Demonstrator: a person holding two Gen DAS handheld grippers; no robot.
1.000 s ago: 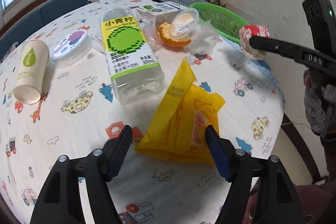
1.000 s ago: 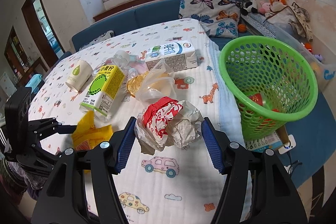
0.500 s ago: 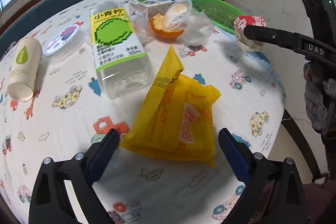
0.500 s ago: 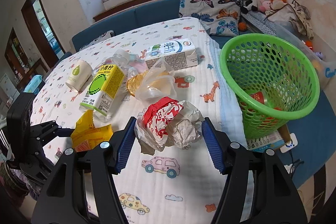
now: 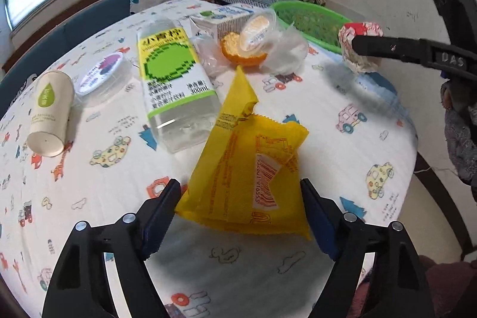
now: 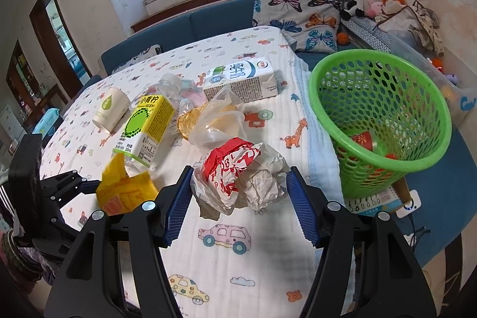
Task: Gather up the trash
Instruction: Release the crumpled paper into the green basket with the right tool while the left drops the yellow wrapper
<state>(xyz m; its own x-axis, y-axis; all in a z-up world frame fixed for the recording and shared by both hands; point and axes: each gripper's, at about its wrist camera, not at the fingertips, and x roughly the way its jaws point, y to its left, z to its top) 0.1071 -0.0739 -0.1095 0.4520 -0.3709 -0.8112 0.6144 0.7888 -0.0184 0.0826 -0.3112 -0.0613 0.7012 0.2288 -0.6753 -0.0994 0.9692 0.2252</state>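
- The basket holds red scraps, hard to make out through the mesh.
- The right gripper clenches a crumpled wrapper, with the basket ahead to its right.
- The left gripper straddles the yellow packet; whether it grips, I cannot tell.

The green basket shows only its rim and a strip of mesh in the left wrist view, its near side hidden behind the plastic bag and the crumpled wrapper. Inside the basket in the right wrist view, the red items at the bottom are too small to identify. Beside it, the yellow packet is motion-blurred, its print unreadable.
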